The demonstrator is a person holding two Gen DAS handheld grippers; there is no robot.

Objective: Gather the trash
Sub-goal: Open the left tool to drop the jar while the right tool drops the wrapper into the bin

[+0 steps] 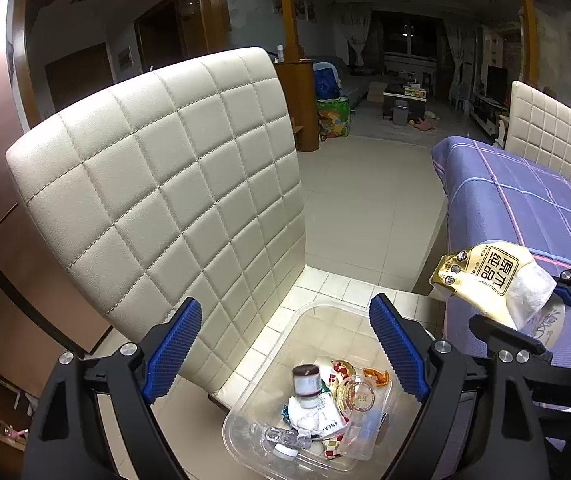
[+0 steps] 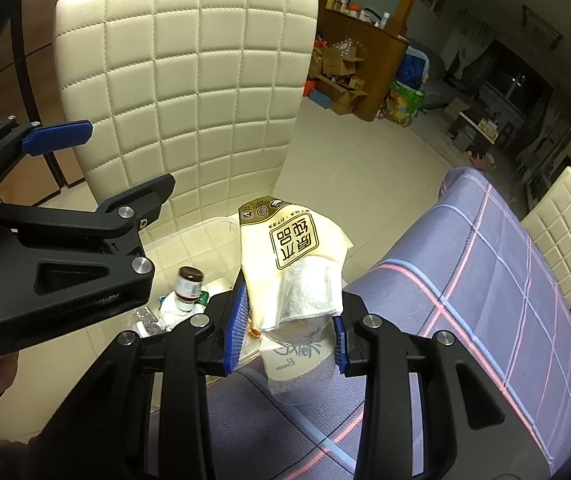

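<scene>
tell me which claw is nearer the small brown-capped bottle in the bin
Left. The left claw hangs open right above the clear bin and the bottle. The right claw, shut on a tissue pack, sits off to the side by the table edge.

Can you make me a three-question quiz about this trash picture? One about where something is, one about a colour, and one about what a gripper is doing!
1. Where is the clear plastic bin standing?
A. on the seat of the cream chair
B. on the purple tablecloth
C. on the floor tiles

2. What colour are the pads of the left hand-held gripper?
A. red
B. blue
C. green

3. What is the right hand-held gripper doing?
A. hanging open with nothing in it
B. gripping the brown-capped bottle
C. gripping a tissue packet

Answers
1: A, the bin rests on the quilted seat, in front of the chair's backrest.
2: B, both ribbed pads show bright blue.
3: C, its pads press on the yellow-and-white packet, while the brown-capped bottle lies in the bin.
</scene>
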